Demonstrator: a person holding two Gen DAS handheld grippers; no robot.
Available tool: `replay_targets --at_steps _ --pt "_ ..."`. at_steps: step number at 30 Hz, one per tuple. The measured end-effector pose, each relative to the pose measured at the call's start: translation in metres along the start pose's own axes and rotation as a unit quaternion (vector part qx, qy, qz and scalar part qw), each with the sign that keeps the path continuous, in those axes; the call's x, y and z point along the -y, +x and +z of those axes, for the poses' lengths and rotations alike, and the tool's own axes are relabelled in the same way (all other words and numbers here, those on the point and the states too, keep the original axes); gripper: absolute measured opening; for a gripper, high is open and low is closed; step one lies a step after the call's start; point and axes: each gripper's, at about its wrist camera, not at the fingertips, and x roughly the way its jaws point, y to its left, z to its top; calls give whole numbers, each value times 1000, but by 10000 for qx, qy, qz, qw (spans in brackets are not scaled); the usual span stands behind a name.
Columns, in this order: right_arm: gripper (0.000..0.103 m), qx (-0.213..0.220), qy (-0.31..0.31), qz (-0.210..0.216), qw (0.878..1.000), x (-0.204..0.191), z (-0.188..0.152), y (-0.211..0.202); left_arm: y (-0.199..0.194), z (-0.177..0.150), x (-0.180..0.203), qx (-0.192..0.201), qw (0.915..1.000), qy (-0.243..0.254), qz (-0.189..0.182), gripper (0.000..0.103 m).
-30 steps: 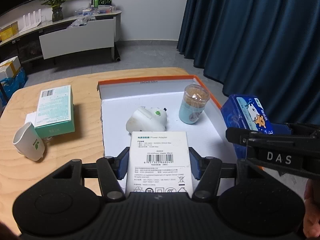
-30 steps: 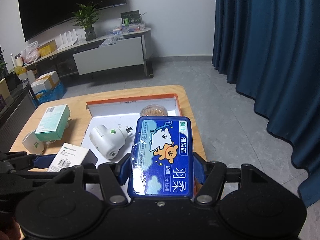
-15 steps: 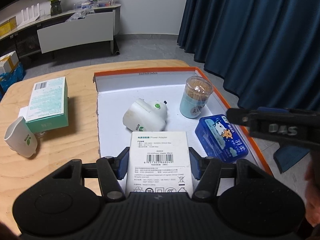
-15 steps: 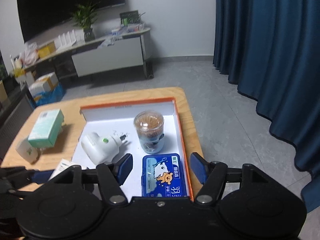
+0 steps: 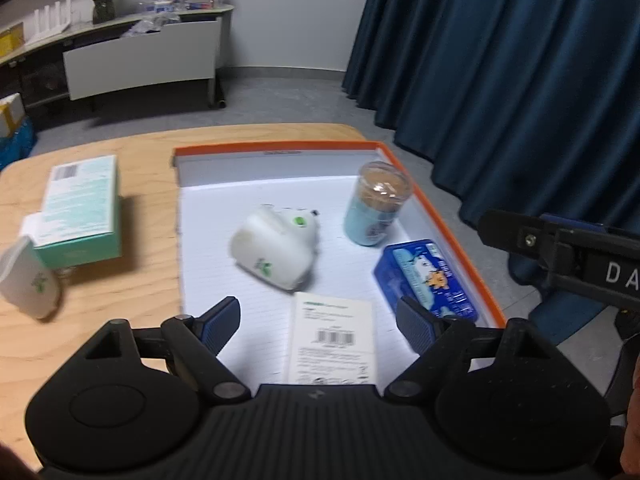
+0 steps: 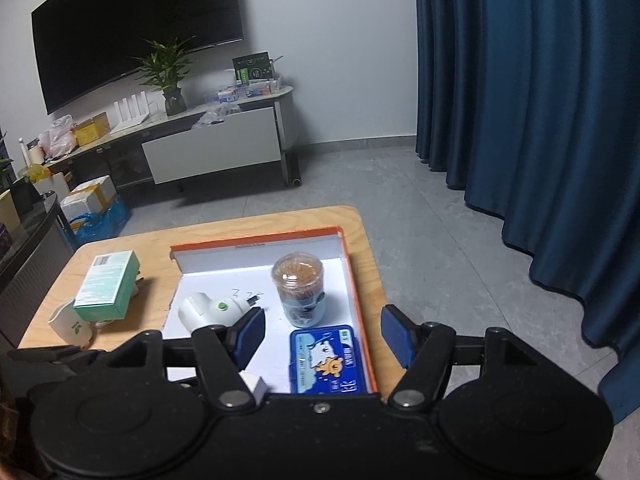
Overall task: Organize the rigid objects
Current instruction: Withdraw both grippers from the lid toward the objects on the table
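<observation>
Crowded along the tray's (image 5: 452, 224) right wall: toothpick jar (image 5: 378, 210), blue case (image 5: 424, 280). Open white floor left of the plug (image 5: 276, 250). Bare table (image 5: 152, 248) beyond.

Blue curtain (image 6: 540, 120), grey floor (image 6: 400, 184), wall television (image 6: 132, 28)

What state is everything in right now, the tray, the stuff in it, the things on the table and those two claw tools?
Orange-rimmed tray: open, on the table.
Toothpick jar: upright, lidded, in tray.
White plug adapter: on its side, in tray.
Blue floss-pick case: flat, shut, in tray.
White power adapter box: flat in tray, released.
Green box: on table, outside tray.
White cup: tilted against the green box.
Left gripper: jaws opening, pads off the box.
Right gripper: open, empty.
</observation>
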Motion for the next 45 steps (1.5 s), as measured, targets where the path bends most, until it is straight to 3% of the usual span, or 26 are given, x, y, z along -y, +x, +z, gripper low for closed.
replay_targets --at_steps 13,24,45 --pt "79 -137 -101 332 9993 -45 -9 1 -35 -3 -46 196 9976 -221 624 97" --pt "79 -234 -330 664 9970 -90 -9 10 -54 -4 -85 293 9929 -539 1022 98" --pt "79 -340 -685 986 9922 -142 -10 20 -68 -11 -132 399 9875 -889 1239 97"
